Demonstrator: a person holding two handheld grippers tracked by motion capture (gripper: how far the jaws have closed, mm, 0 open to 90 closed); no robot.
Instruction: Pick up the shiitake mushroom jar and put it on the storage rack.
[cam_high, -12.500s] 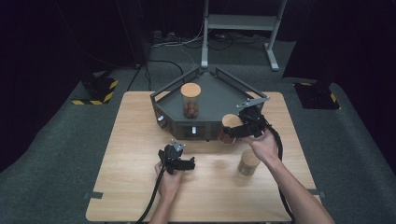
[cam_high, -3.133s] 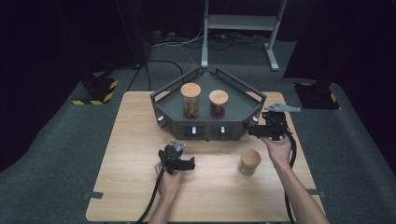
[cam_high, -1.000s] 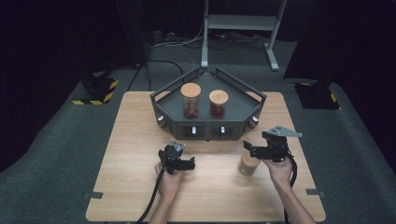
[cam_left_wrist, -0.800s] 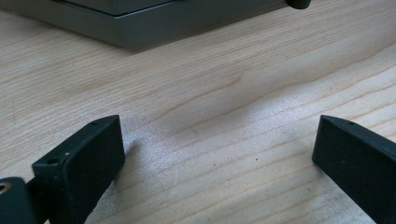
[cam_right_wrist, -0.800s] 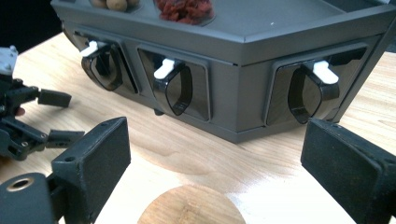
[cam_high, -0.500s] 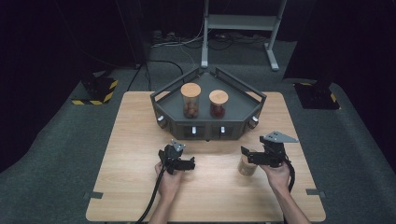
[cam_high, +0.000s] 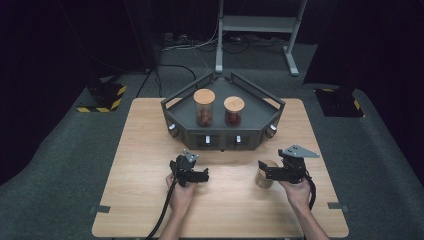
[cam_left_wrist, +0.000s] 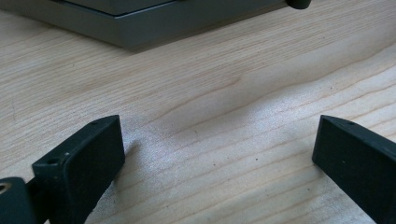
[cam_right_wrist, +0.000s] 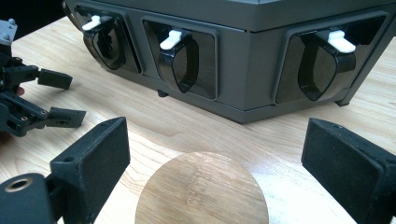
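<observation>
A glass jar with a round wooden lid (cam_high: 261, 181) stands on the wooden table (cam_high: 140, 150), right of centre. My right gripper (cam_high: 264, 172) is open at the jar's top. In the right gripper view the lid (cam_right_wrist: 201, 189) lies low between the two black pads (cam_right_wrist: 100, 149), with a gap on each side. My left gripper (cam_high: 204, 176) rests open near the table's middle, with only bare wood between its pads (cam_left_wrist: 88, 158). Two more lidded jars (cam_high: 204, 107) (cam_high: 234, 111) stand upright in the grey tray (cam_high: 260, 95) at the back.
The tray's front face (cam_right_wrist: 243, 70) has dark windows with white levers (cam_right_wrist: 173, 38). Its base edge (cam_left_wrist: 140, 28) lies just ahead of my left gripper. My left gripper (cam_right_wrist: 51, 98) shows at the far left of the right gripper view. Dark floor surrounds the table.
My right gripper has come down and towards the person from beside the tray, and its jaws now flank the jar's lid. The left gripper has stayed put. The second jar now stands in the tray.
</observation>
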